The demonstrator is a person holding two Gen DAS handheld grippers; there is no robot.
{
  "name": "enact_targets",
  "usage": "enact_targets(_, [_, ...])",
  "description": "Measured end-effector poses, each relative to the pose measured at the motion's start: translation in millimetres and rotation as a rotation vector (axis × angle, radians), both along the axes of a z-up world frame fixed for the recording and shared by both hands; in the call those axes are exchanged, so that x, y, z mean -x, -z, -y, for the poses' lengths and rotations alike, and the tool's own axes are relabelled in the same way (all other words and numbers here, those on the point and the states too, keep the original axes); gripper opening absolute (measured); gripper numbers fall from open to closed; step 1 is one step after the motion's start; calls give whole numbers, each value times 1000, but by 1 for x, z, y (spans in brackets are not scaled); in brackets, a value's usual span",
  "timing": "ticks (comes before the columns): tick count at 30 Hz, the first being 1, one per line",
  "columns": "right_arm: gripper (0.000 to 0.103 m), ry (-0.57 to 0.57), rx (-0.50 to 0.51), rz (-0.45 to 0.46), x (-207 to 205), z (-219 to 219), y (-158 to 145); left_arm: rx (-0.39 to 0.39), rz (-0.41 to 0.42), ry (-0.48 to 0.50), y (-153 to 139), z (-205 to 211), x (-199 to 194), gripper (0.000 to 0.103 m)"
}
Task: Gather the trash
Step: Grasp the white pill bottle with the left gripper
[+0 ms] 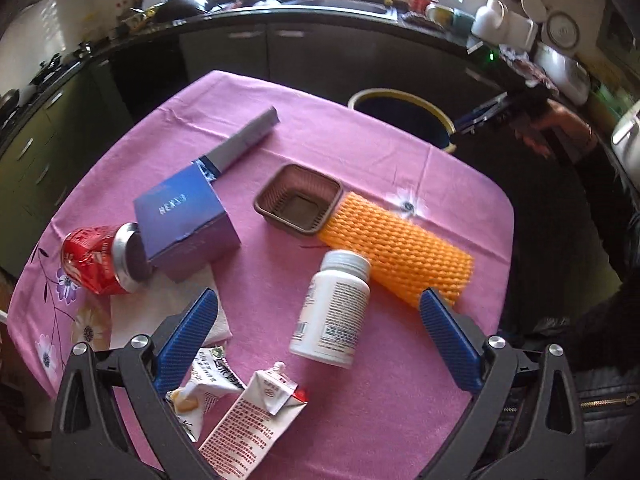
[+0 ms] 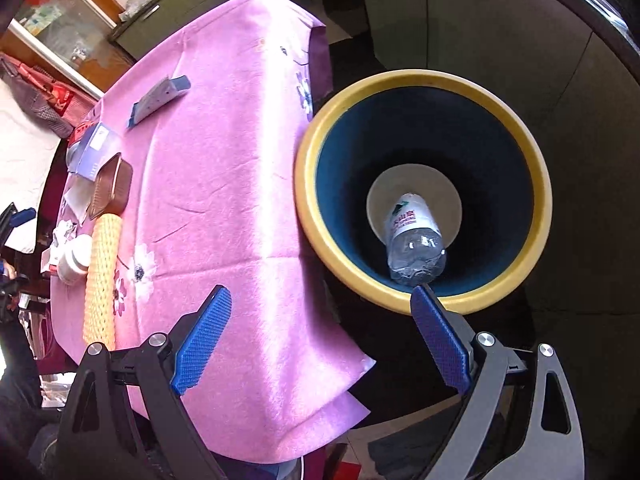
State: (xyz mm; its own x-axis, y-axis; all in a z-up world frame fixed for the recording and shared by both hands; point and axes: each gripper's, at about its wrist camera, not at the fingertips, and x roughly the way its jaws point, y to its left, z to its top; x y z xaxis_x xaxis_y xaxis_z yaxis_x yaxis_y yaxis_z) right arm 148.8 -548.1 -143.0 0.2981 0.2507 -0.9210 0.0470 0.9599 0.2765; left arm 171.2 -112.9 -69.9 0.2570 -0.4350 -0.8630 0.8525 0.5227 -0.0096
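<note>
My left gripper is open above the pink table, its fingers either side of a white pill bottle lying there. Around it lie an orange foam net, a brown basket, a blue box, a crushed red can, a grey-blue carton, a tissue, a snack wrapper and a small paper carton. My right gripper is open and empty above the yellow-rimmed bin, which holds a clear plastic bottle.
The bin stands on the floor at the table's far right corner. Dark cabinets and a cluttered kitchen counter run behind the table. The person's dark jacket is at the right.
</note>
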Motion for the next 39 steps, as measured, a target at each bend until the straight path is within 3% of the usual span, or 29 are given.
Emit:
enact_targets(9, [90,-55,-16,5,1,-19,13,-189,-36,144,46,39,14,96])
enact_targets(11, [90,-62,-16,5,1,-21,15,-207,-55,154,51,41,12,93])
enact_targets(14, [90,-74,-20,4,2,-24,17,-235,-73,153,57,42,8,77])
enact_targets(19, [90,-86,-30,-4,1,-28,23,-272,-90,152,63,40,3,63])
enact_targets(27, [90,-95,-36,-11,-1,-33,27,-299,-79,160,66,41,-1,55])
enact_targets(30, [90,-98,-36,-10,-1,-35,26,-313,-74,150,68,42,-3,47])
enact_targets(39, [90,-112,-39,-3,0,-40,24,-304,-71,106,68,36,-16,45])
